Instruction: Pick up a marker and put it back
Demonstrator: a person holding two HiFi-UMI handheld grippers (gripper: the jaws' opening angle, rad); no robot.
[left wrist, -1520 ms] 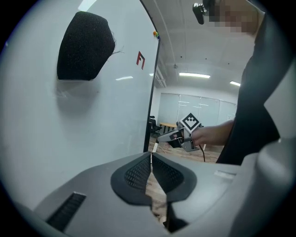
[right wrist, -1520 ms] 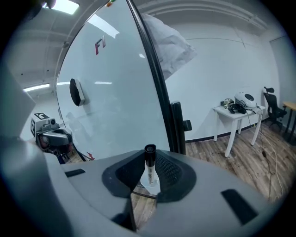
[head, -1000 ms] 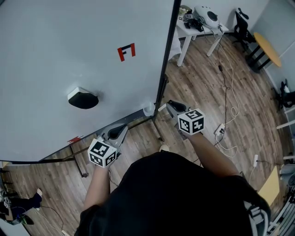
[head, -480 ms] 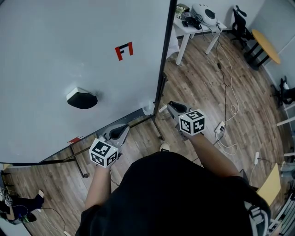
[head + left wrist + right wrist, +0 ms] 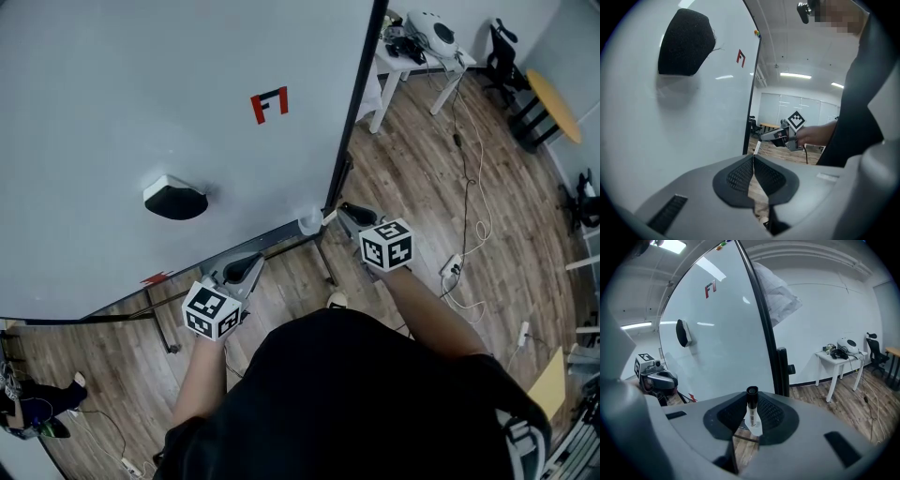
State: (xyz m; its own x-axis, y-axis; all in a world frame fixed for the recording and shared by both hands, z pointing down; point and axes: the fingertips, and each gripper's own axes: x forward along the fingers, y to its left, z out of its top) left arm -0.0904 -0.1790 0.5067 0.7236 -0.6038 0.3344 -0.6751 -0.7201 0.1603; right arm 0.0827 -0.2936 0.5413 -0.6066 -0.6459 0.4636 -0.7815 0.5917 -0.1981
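Firmly, right gripper (image 5: 751, 404) pinching slim white black-capped marker (image 5: 753, 420), left gripper (image 5: 753, 164) closed, empty.

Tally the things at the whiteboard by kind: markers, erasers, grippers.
Marker: 1, clamped in the right gripper
Eraser: 1, stuck on the whiteboard
Grippers: 2, the left gripper, shut and empty, and the right gripper
Total: 4

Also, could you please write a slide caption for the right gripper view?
Right gripper, fingers shut on a white marker, pointing past the whiteboard edge toward a white desk.
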